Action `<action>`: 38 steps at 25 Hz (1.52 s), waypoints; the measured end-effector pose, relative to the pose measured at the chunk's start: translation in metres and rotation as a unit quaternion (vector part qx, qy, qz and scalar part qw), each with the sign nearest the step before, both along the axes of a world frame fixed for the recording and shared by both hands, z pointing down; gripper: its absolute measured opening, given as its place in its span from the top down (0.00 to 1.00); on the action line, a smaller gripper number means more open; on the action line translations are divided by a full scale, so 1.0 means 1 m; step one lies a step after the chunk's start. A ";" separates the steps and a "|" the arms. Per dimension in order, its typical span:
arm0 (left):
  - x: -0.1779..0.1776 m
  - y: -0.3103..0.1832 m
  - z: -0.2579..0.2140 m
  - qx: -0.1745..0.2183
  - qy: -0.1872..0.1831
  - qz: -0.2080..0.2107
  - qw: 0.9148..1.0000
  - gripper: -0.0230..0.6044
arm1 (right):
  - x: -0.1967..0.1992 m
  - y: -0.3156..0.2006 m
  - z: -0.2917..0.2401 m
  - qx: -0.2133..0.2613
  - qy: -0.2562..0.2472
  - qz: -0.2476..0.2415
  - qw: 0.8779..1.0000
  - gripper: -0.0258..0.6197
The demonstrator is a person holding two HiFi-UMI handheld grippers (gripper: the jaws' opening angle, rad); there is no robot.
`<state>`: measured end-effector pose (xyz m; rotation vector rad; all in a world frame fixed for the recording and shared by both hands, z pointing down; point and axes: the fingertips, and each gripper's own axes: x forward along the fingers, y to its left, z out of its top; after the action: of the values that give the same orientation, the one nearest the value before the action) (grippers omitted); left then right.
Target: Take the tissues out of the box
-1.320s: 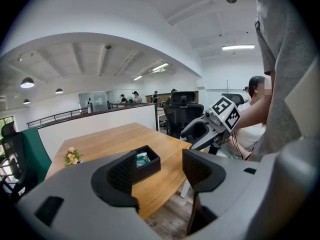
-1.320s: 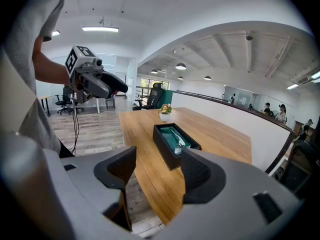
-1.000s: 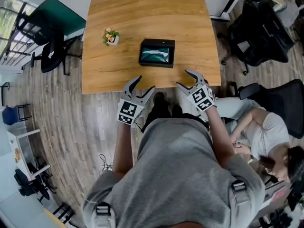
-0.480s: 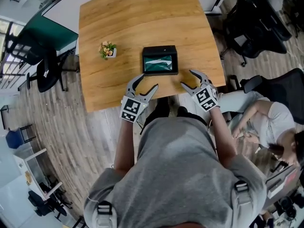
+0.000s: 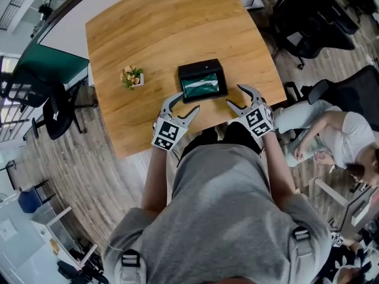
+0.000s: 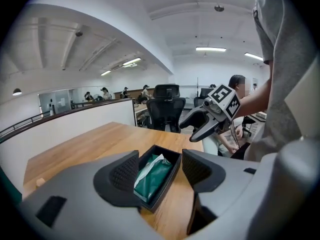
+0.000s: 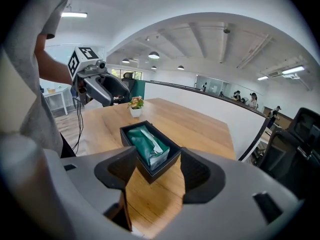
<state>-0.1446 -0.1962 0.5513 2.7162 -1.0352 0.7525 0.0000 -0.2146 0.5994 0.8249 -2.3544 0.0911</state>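
Observation:
A black open box [image 5: 189, 73] stands on the wooden table [image 5: 148, 34] near its front edge, with a green tissue pack [image 5: 204, 86] inside and a white tissue showing at its top. My left gripper [image 5: 184, 103] is open just short of the box's near left corner. My right gripper [image 5: 235, 96] is open beside the near right corner. In the left gripper view the tissue pack [image 6: 152, 176] lies between the open jaws, with the right gripper [image 6: 200, 126] beyond. The right gripper view shows the box [image 7: 131, 131] ahead of the open jaws and the left gripper [image 7: 107, 91] behind it.
A small potted plant [image 5: 131, 76] sits on the table left of the box. Black office chairs [image 5: 308, 16] stand to the right. A seated person [image 5: 331, 141] is close at my right, and another chair [image 5: 53, 108] stands left of the table.
Both grippers have moved forward from in front of the table's edge to either side of the box's near end. Both have stayed open. The box has not moved on the table.

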 end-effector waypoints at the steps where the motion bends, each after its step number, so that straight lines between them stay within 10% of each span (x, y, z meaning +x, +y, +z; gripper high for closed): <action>1: 0.000 -0.003 0.003 -0.002 -0.001 0.007 1.000 0.51 | 0.000 -0.001 0.001 -0.001 0.001 0.005 1.000 0.52; 19: 0.012 -0.058 0.069 -0.058 -0.075 0.058 0.994 0.51 | 0.012 -0.027 0.033 -0.051 -0.006 0.023 0.998 0.52; 38: 0.049 -0.075 0.139 -0.106 -0.163 0.151 0.969 0.53 | 0.028 -0.025 0.055 -0.088 -0.004 0.041 0.995 0.52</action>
<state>-0.0961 -0.2712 0.6905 2.6449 -0.5480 1.3134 0.0282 -0.2397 0.6539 0.8352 -2.2822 0.3315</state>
